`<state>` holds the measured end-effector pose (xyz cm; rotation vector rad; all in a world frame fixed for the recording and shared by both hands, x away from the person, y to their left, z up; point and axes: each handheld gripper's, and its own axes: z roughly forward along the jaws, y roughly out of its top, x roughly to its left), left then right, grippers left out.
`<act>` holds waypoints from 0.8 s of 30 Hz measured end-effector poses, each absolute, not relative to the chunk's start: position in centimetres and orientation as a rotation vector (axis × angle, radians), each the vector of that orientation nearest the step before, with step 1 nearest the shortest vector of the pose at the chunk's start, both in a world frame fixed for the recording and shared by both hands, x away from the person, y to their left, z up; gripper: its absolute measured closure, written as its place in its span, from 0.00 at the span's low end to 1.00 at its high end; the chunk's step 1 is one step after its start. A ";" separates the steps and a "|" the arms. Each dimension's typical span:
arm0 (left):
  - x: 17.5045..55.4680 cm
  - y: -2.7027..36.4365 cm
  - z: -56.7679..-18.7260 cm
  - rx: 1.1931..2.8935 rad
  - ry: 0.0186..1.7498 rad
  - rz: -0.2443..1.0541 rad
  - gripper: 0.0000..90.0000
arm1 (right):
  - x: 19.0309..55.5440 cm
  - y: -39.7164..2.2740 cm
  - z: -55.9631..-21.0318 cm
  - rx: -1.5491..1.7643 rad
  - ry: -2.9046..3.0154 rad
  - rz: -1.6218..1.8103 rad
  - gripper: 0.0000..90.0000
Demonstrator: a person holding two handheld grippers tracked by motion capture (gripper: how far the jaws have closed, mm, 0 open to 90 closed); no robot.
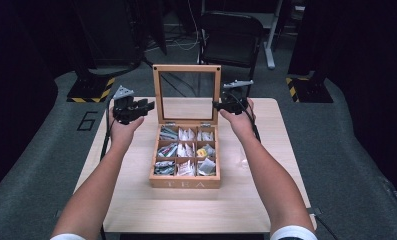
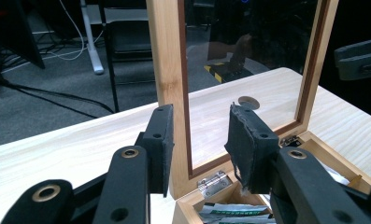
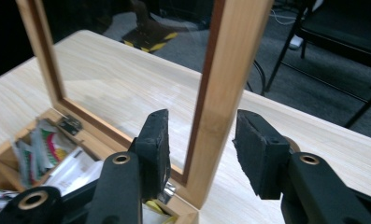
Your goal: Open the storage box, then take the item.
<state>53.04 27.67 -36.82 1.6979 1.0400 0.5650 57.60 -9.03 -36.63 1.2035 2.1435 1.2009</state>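
Right hand-held gripper (image 3: 199,144) jaws apart astride upright lid (image 1: 187,68), left hand-held gripper (image 2: 199,140) likewise; tea box (image 1: 185,183) open, closing seemingly pending

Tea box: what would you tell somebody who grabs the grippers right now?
Left gripper: open, jaws astride the left rail of the lid, with a gap at one pad.
Right gripper: open, astride the lid's right rail, not pressing.
Tea box: mid-table, tea bags inside.
Done: lid stands upright.
Left: probably back the grippers off or grip to lower it; unclear which.
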 end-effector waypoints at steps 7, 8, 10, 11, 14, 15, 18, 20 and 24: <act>52.6 28.0 -36.6 1.682 1.033 0.566 0.68 | 56.2 -8.8 -36.6 1.153 2.169 1.232 0.60; 52.5 28.1 -36.6 1.674 1.031 0.567 0.68 | 56.0 -8.8 -36.6 1.144 2.176 1.236 0.58; 52.3 28.2 -36.8 1.673 1.035 0.564 0.68 | 55.5 -8.6 -36.7 1.130 2.181 1.243 0.55; 52.3 28.3 -37.0 1.674 1.037 0.567 0.68 | 55.3 -8.7 -36.8 1.104 2.184 1.233 0.54; 52.1 28.7 -37.3 1.665 1.049 0.565 0.68 | 54.5 -8.9 -36.7 1.090 2.178 1.229 0.52; 52.1 28.8 -37.4 1.674 1.055 0.559 0.67 | 54.3 -8.9 -36.7 1.085 2.179 1.237 0.50; 52.0 29.1 -37.4 1.671 1.059 0.566 0.67 | 53.5 -9.0 -36.7 1.065 2.194 1.238 0.50; 51.9 29.3 -37.5 1.664 1.064 0.566 0.67 | 53.2 -9.1 -36.8 1.077 2.201 1.243 0.51; 51.6 29.4 -37.4 1.663 1.056 0.571 0.67 | 52.7 -9.1 -36.9 1.071 2.220 1.251 0.51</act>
